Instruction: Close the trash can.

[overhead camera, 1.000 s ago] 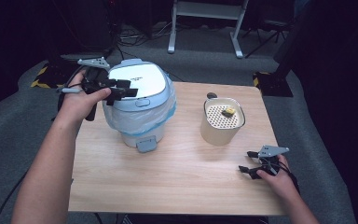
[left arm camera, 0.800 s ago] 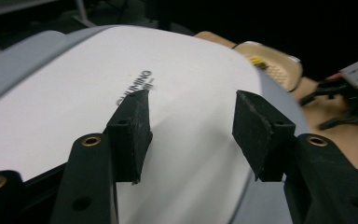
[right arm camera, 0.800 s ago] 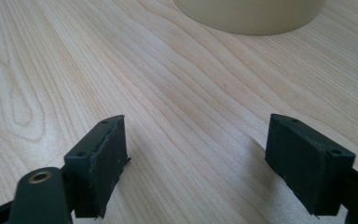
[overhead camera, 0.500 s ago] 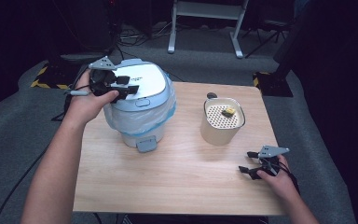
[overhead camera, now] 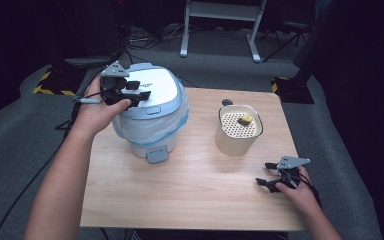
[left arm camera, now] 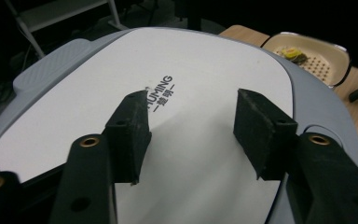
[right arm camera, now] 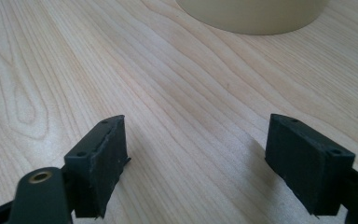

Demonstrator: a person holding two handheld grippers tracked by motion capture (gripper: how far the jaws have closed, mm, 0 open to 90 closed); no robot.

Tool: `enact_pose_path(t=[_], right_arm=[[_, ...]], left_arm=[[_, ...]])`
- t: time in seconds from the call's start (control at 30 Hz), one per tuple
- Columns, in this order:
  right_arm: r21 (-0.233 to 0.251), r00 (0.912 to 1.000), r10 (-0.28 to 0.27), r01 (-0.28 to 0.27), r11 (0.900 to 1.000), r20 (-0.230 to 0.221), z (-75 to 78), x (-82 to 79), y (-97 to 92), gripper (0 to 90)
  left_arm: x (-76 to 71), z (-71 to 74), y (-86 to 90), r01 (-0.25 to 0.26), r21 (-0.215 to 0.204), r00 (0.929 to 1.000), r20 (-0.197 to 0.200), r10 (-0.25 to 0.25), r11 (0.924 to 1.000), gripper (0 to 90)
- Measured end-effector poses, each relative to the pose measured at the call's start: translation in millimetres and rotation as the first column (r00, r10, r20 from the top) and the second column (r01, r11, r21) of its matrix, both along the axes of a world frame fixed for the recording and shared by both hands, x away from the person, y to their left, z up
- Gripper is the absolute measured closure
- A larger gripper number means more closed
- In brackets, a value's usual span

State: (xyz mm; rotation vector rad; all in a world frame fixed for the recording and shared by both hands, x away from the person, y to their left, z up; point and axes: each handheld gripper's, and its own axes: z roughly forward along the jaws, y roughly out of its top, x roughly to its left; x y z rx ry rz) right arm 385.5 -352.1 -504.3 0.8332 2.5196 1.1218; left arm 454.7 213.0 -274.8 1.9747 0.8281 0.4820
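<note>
Left tool (overhead camera: 141, 94), spread and just opening with nothing between its jaws, hovers over the bin lid (overhead camera: 155, 85); pushing off-center could tip the bin on the surface (overhead camera: 190, 190).

arms: bare, no sleeves
left claw (overhead camera: 139, 94): black, brass screw holes, grey three-cornered plate on top
right claw (overhead camera: 269, 174): black, same plate

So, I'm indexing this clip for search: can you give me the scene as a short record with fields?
surface: wooden table
left tongs: open, over the white lid of the pedal bin; jaws have just been opening, nothing between them
right tongs: open, low over the table
other: cream perforated container, small yellow item on top
</note>
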Motion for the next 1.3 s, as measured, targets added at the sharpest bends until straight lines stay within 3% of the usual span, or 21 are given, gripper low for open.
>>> enact_pose_path(t=[0.1,0.17,0.3,0.33,0.5,0.57,0.73,0.87,1.3], right_arm=[[0.0,1.0,0.0,0.0,1.0,0.0,0.0,0.1,0.0,20.8],[0.0,1.0,0.0,0.0,1.0,-0.001,0.0,0.1,0.0,20.8],[0.0,1.0,0.0,0.0,1.0,0.0,0.0,0.1,0.0,20.8],[0.0,1.0,0.0,0.0,1.0,0.0,0.0,0.1,0.0,20.8],[0.0,1.0,0.0,0.0,1.0,-0.001,0.1,0.1,0.0,20.8],[0.0,1.0,0.0,0.0,1.0,-0.001,0.0,0.1,-0.1,20.8],[0.0,1.0,0.0,0.0,1.0,-0.001,0.0,0.1,0.0,20.8],[0.001,1.0,0.0,0.0,1.0,-0.001,0.0,0.1,0.0,20.7],[0.001,1.0,0.0,0.0,1.0,-0.002,0.0,0.2,-0.1,20.7]], left_arm=[[-4.0,2.6,7.3,0.011,0.003,0.9998,-0.017,-0.011,0.9999,28.7],[-10.8,4.4,11.0,0.02,-0.021,0.9998,0.008,-0.019,0.9996,27.2],[-24.6,5.9,15.0,0.051,-0.022,0.9982,0.032,-0.05,0.9985,24.3],[-35.9,5.8,17.3,0.067,-0.02,0.9967,0.046,-0.066,0.9975,23.8],[-62.6,4.0,26.4,0.082,-0.036,0.9943,0.071,-0.08,0.9959,23.3],[-71.7,3.7,29.6,0.086,-0.023,0.9935,0.077,-0.084,0.996,23.3],[-89.2,1.7,35.7,0.07,0.022,0.9943,0.078,-0.072,0.9973,23.3],[-100.6,-3.6,43.3,0.027,0.054,0.9974,0.064,-0.031,0.9982,24.0],[-131.9,-30.4,52.0,0.007,0.07,0.9988,0.048,-0.01,0.9975,23.2]])
